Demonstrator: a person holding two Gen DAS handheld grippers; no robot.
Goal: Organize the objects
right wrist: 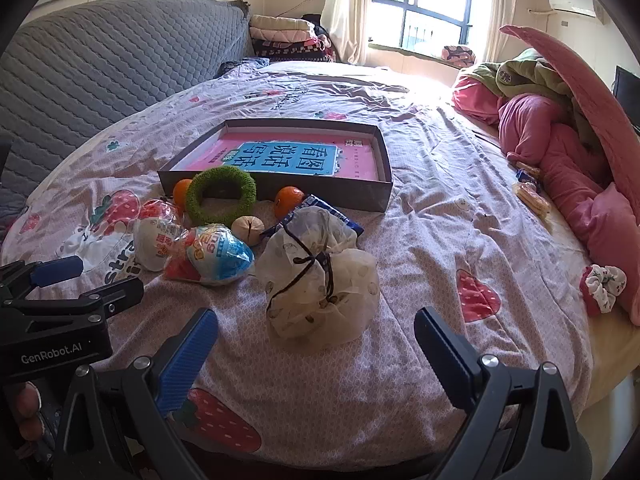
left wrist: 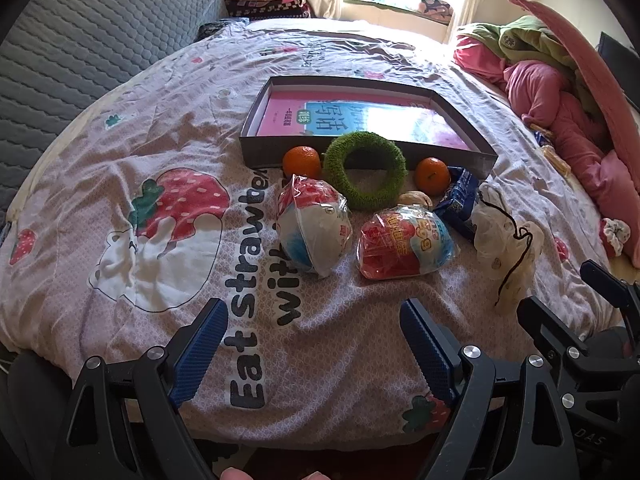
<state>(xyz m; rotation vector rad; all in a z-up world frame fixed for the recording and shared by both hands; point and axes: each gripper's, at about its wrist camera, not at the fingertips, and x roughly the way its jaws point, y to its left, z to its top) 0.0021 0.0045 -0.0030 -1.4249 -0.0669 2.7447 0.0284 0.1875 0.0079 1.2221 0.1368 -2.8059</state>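
A shallow grey box [left wrist: 360,152] [right wrist: 280,192] with a pink and blue book inside lies on the bed. In front of it sit a green fuzzy ring [left wrist: 365,170] [right wrist: 221,196], two oranges [left wrist: 302,161] [left wrist: 432,176], two wrapped snack balls [left wrist: 314,224] [left wrist: 404,242], a blue packet [left wrist: 460,200], a small beige item [right wrist: 248,230] and a white drawstring pouch [left wrist: 506,248] [right wrist: 320,280]. My left gripper [left wrist: 314,318] is open and empty, short of the snack balls. My right gripper [right wrist: 316,330] is open and empty, with the pouch just ahead between its fingers.
The strawberry-print quilt [left wrist: 140,160] covers the bed. A grey padded headboard [right wrist: 100,52] is at the left. Pink and green bedding [right wrist: 560,128] is piled at the right, with a scrunchie [right wrist: 602,282] and snack packets [right wrist: 530,194] near the bed edge.
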